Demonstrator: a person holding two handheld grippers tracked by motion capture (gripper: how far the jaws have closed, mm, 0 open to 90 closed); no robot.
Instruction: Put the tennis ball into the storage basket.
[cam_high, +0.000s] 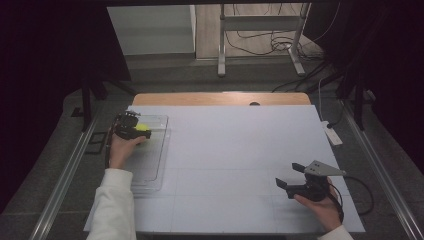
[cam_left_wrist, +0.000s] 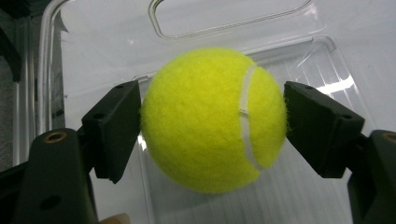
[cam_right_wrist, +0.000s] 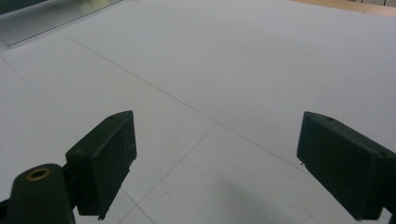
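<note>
Scene: A person seated at a white table (cam_high: 240, 165) worked two hand-held grippers, seen from the high view.

Left gripper: The left gripper (cam_left_wrist: 212, 119) was clenched on a yellow tennis ball (cam_left_wrist: 212, 119), one black jaw pressed to each side of it, with the felt touching both pads.

Ball's place: The ball (cam_high: 142, 128) sat between the jaws over a clear plastic tray (cam_high: 150, 165) at the table's left edge, toward the tray's far end. Whether it rested on the tray floor or hung just above it could not be told.

Right gripper: The right gripper (cam_high: 290, 176) hovered released over bare table at the near right, its jaws (cam_right_wrist: 215, 168) spread wide with nothing between them.

Key relation: The ball lay well apart from the right gripper, across the table to the left, and squarely inside the left one's grasp. A ball has no long axis, so jaw angle mattered little.

Judgement: The left hand (cam_high: 121, 150) was plainly the nearer, and any lift or carry looked to fall to it.

Risk: The round felt could roll out if the grip eased.
</note>
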